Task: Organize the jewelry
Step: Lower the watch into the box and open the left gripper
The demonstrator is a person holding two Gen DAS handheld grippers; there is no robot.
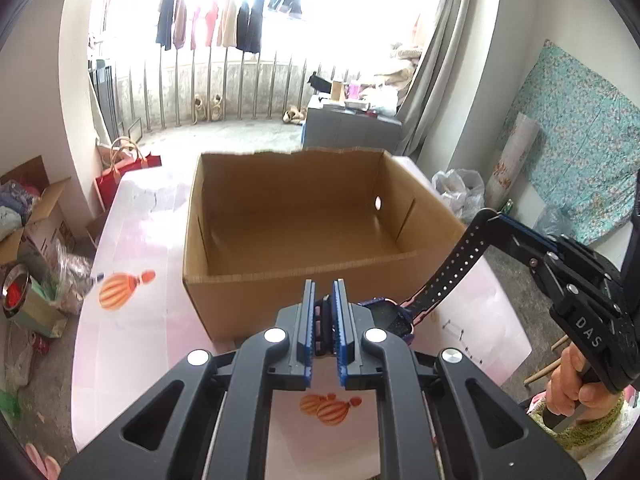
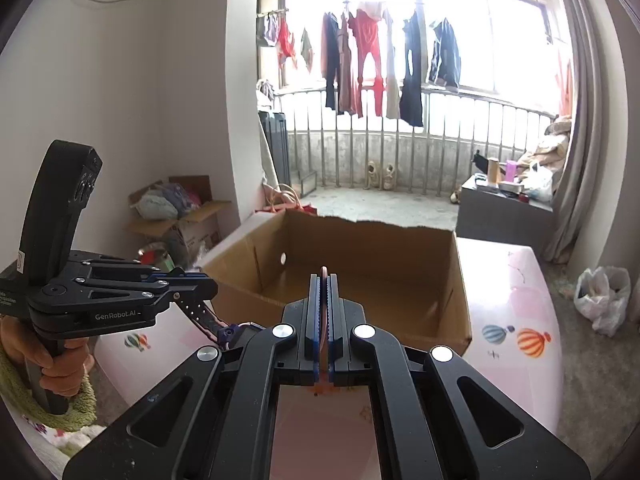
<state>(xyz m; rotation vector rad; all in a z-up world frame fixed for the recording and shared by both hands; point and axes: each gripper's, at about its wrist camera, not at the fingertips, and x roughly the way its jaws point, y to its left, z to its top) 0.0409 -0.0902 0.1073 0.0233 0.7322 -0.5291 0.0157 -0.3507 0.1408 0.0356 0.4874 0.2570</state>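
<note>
A wristwatch with a dark face (image 1: 390, 318) and a black perforated strap (image 1: 456, 264) hangs between my two grippers, just above the table in front of an open cardboard box (image 1: 296, 216). My left gripper (image 1: 323, 300) is shut on one strap end. My right gripper (image 2: 323, 280) is shut on the other strap end, whose pink edge (image 2: 323, 270) sticks out between the fingers. The right gripper shows at the right of the left wrist view (image 1: 492, 216). The left gripper shows at the left of the right wrist view (image 2: 200, 280). The box (image 2: 360, 264) holds nothing that I can see.
The table (image 1: 132, 320) has a white-pink cover with hot-air balloon prints. A red bag (image 1: 120, 172) and a cluttered carton (image 1: 32, 216) stand on the floor to the left. A white plastic bag (image 2: 600, 296) lies on the floor to the right. A balcony railing is behind.
</note>
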